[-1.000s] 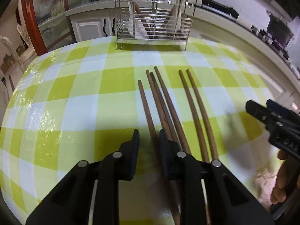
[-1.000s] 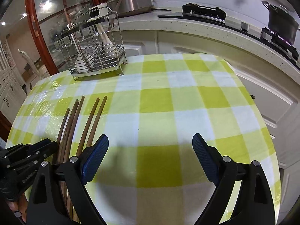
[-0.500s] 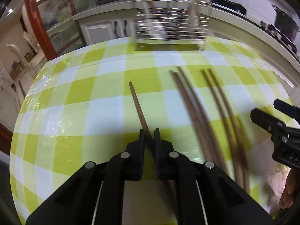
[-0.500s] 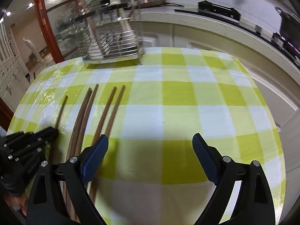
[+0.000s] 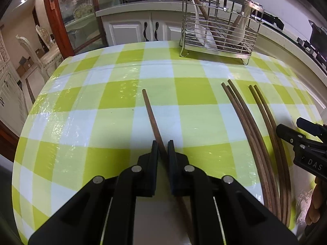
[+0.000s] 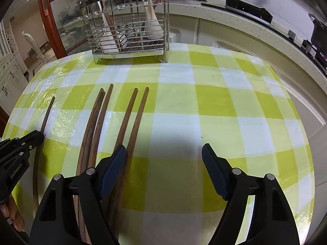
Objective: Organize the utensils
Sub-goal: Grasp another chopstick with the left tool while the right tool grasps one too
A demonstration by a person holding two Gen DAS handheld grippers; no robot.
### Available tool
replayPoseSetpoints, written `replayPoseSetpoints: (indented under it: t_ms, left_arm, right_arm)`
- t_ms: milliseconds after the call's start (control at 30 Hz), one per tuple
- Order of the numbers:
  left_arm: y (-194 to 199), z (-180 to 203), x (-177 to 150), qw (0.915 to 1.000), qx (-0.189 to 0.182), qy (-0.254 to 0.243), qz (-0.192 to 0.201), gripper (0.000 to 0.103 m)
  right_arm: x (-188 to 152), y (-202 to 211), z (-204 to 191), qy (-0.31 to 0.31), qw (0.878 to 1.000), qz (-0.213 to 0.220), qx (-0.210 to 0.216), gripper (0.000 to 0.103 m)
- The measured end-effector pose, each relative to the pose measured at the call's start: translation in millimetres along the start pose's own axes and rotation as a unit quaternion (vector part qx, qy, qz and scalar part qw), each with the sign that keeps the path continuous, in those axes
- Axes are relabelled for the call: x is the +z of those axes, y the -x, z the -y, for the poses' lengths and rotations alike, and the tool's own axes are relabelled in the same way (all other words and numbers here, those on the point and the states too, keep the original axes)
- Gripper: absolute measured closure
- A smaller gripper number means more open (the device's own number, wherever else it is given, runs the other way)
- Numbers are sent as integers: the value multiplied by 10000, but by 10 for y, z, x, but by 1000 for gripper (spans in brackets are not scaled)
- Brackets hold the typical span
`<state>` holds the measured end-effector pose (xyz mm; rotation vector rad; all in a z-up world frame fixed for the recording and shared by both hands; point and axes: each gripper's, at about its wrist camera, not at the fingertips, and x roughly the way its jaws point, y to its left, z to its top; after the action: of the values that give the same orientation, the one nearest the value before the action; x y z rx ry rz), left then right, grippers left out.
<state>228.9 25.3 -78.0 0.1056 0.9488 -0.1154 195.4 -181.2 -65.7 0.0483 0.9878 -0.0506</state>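
Observation:
My left gripper (image 5: pixel 162 143) is shut on one brown wooden chopstick (image 5: pixel 150 114) and holds it apart from the others, tip pointing away; it also shows in the right wrist view (image 6: pixel 47 114). Several more chopsticks (image 5: pixel 251 126) lie side by side on the checked tablecloth to its right, also seen in the right wrist view (image 6: pixel 114 126). My right gripper (image 6: pixel 163 155) is open and empty, its left finger (image 6: pixel 114 163) over the rightmost pair. A wire utensil rack (image 5: pixel 219 22) with white spoons stands at the table's far edge, also in the right wrist view (image 6: pixel 128 20).
The round table has a green and white checked cloth (image 5: pixel 102 122). A kitchen counter (image 6: pixel 255 26) curves behind it, with white cabinets (image 5: pixel 130 30) and a wooden door frame (image 5: pixel 55 16). A pot (image 6: pixel 318 32) sits on the stove at far right.
My left gripper closed on the leftmost chopstick and carried it left, away from the other chopsticks. The right gripper shifted left over the remaining chopsticks and stayed open.

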Motion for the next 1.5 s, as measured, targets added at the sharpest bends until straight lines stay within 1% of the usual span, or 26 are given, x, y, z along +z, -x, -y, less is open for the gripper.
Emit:
replayPoseSetpoints:
  t_ms: [67,100,133,267,367,400,433,533,600,733,900,1067,1333,1500]
  left_arm:
    - [-2,-1,-2,10000,-15,-13,3,93]
    - [0,-3,-4,10000,-18,-21,4,93]
    - [-4,-8,-4,10000,-24,-20,3,93]
    - [-11,-11,4,10000,-10,-44,-6,92]
    - [-16,2,11,10000,26,-71,-23,92]
    - [-21,9,14,10000,36,-85,-29,92]
    - [-21,20,14,9999,64,-115,-39,92]
    - [-16,43,6,9998,121,-174,-51,93]
    - [-13,48,6,9998,131,-171,-59,93]
    - [-7,54,8,9998,119,-147,-76,95]
    - [0,51,3,9999,67,-102,-84,96]
    - [59,54,18,10000,19,-51,0,96]
    - [319,41,124,9991,-140,87,389,96]
    - [584,41,218,9961,-291,190,806,96]
  right_arm:
    - [2,-18,-30,62,10000,-14,8,37]
    - [1,-30,-44,83,10000,-42,-8,42]
    - [-2,-31,-47,76,10000,-37,10,44]
    - [5,-35,-50,89,9999,-28,53,49]
    - [7,-29,-69,126,9999,9,115,57]
    - [6,-29,-85,143,9998,21,139,63]
    - [4,-25,-97,156,9997,40,166,70]
    - [4,-21,-81,112,9997,83,188,82]
    - [8,-20,-42,71,9997,86,223,88]
    - [9,-12,33,-68,9992,87,377,92]
    - [8,51,127,-180,9987,145,447,93]
    - [53,194,242,-280,9982,281,457,93]
    - [147,513,322,-281,9968,623,414,93]
    - [209,759,346,-237,9948,914,385,93]
